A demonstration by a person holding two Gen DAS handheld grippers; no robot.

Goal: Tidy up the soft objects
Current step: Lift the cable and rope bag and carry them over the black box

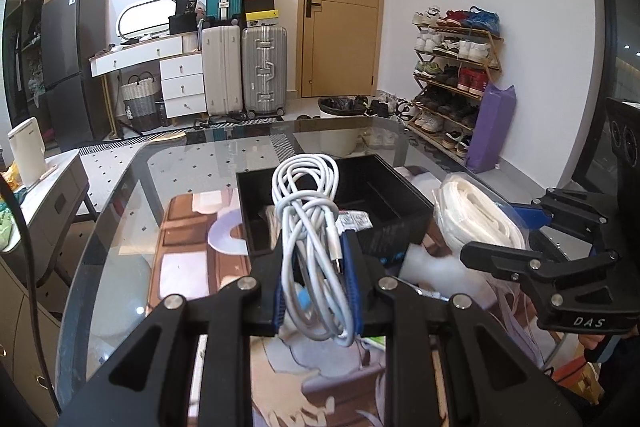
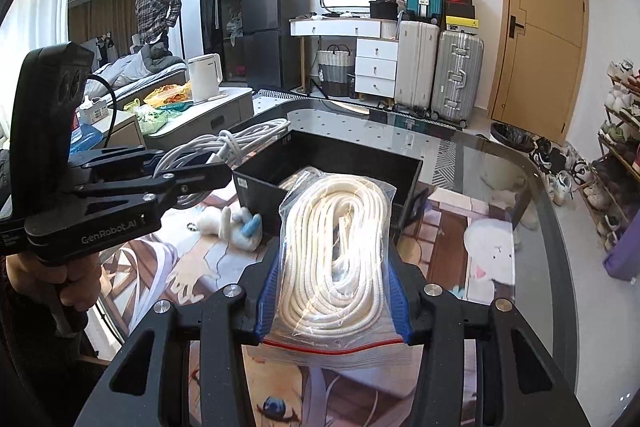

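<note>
**Cable and rope held over the black box**

Coiled white charging cable [image 1: 310,227] sits clamped between the blue-padded fingers [image 1: 352,267] of the left tongs [image 1: 316,279], lifted above the near edge of the open black rectangular box [image 1: 384,187]. Its loops hang past the pads on both ends, with one plug end dangling beside the right pad. From the right wrist view the same bundle pokes out of the left tongs at the box's left corner.

The right tongs [image 2: 334,291] are closed on a clear zip bag with a red seal strip holding coiled white rope [image 2: 340,247]; the bag's far end reaches over the near wall of the box.

The box stands on a glass-topped bench [image 2: 500,155] laid with a printed cartoon mat [image 2: 448,239]. A small white and blue plush toy [image 2: 236,223] lies on the mat just left of the box, apart from both tongs. Something white lies inside the box; too hidden to identify
</note>
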